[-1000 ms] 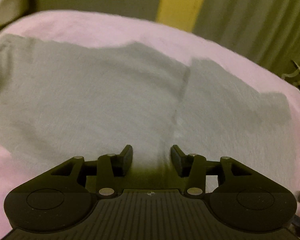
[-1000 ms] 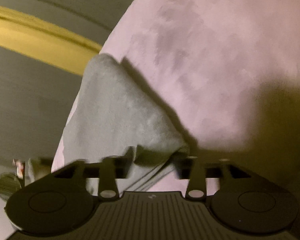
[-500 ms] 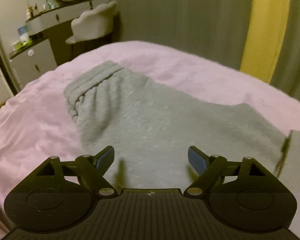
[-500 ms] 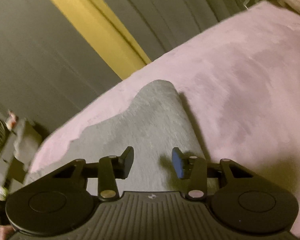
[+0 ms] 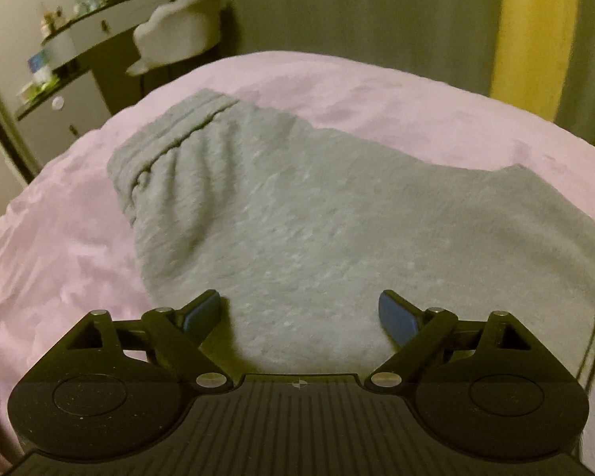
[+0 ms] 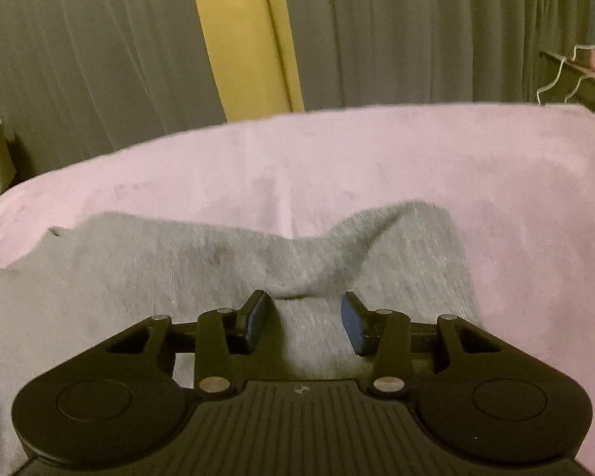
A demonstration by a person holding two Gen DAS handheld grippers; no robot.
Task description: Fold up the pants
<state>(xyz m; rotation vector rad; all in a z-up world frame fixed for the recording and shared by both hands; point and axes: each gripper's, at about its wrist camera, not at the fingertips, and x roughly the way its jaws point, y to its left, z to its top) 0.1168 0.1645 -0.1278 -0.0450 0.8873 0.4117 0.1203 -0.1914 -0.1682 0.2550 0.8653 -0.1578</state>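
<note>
Grey fleece pants lie folded lengthwise on a pink bed cover, with the ribbed waistband at the far left. My left gripper is open wide and empty, just above the near edge of the pants. In the right wrist view the leg end of the pants lies flat with a raised fold. My right gripper is open and empty, over the grey cloth.
A white chair and a dresser with small items stand beyond the bed on the left. Grey curtains and a yellow strip hang behind the bed. Hangers show at far right.
My right gripper let go of the pant leg end and opened; the cloth now lies on the bed. My left gripper opened wider and swung to face the waistband.
</note>
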